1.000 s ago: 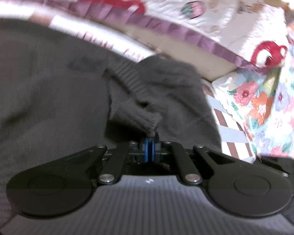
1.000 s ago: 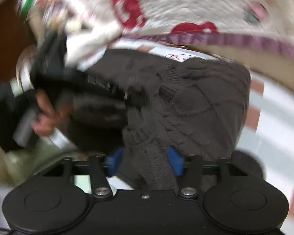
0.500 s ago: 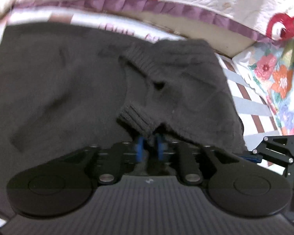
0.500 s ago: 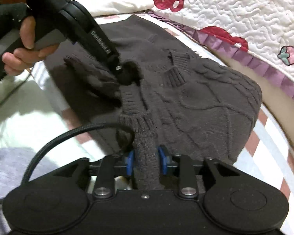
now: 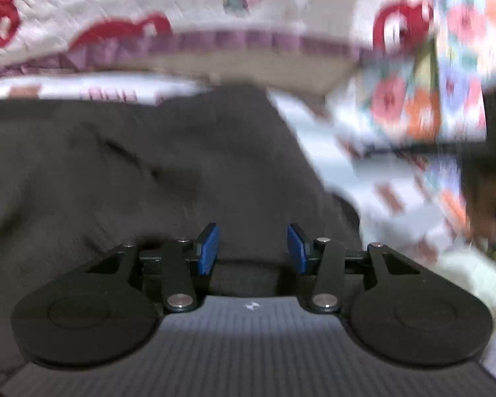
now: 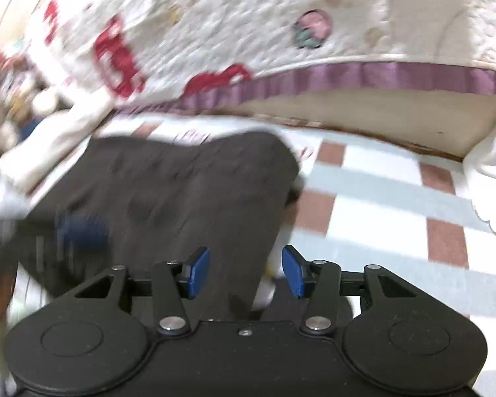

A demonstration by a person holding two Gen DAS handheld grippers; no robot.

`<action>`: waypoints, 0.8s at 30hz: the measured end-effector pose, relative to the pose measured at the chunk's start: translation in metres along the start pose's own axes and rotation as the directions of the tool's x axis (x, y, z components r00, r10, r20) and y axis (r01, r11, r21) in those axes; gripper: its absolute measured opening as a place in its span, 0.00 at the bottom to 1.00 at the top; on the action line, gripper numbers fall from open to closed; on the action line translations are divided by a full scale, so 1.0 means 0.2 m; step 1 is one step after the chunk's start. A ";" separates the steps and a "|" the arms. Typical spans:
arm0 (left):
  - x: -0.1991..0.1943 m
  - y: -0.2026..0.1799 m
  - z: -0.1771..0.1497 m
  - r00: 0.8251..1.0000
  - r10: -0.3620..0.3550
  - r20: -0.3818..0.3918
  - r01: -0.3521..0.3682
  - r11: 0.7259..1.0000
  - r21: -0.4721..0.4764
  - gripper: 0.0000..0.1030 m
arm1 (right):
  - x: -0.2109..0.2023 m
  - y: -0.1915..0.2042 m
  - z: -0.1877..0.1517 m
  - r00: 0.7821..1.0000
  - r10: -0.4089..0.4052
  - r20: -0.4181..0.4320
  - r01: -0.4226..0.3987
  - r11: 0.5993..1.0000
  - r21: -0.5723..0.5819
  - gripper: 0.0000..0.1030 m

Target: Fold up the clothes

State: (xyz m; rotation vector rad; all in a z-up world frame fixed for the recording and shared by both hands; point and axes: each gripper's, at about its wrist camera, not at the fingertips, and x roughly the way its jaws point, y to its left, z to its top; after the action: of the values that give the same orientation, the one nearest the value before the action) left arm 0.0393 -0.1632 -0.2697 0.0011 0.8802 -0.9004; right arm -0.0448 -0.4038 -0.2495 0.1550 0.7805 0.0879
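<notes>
Garment: the dark brown knitted sweater (image 5: 142, 172) lies on the checked bedsheet (image 6: 380, 205), filling the centre and left of the left wrist view and the lower left of the right wrist view.
Left gripper (image 5: 253, 248): jaws have just been opening, now spread, blue pads clear of the knit and nothing between them.
Right gripper (image 6: 246, 273): jaws have just been opening too, now spread, with the sweater's right edge passing under the gap, unpinched.
Key relation: the sweater sits ahead of and below both grippers; its body runs up the frame toward the quilt (image 6: 248, 33).
Nearer hand: the left looks squarely over the cloth; the right straddles its border.
Blur: both views are smeared, so folds are hard to read.
</notes>
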 end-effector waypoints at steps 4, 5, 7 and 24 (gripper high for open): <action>0.02 -0.03 -0.05 0.999 0.036 0.000 -0.036 0.999 -0.002 0.43 | 0.19 -0.09 0.19 0.999 -0.007 0.051 -0.003 0.980 0.199 0.65; 0.01 -0.04 -0.05 0.999 0.040 -0.001 -0.040 0.999 0.000 0.43 | 0.24 -0.12 0.22 0.998 -0.009 0.063 -0.007 0.967 0.254 0.65; -0.01 -0.05 -0.05 0.999 0.045 -0.005 -0.045 0.999 0.002 0.43 | 0.35 -0.14 0.25 0.999 0.011 0.042 -0.023 0.951 0.307 0.65; 0.11 -0.04 -0.05 0.993 -0.076 -0.091 0.070 0.995 -0.072 0.09 | 0.57 -0.23 0.20 0.986 -0.163 0.019 0.161 0.985 0.064 0.38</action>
State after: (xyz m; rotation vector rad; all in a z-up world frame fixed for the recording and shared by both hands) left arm 0.0328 -0.1798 -0.2884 -0.0494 1.0036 -0.9436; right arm 0.0643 -0.4387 -0.3091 0.1510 0.7696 -0.0927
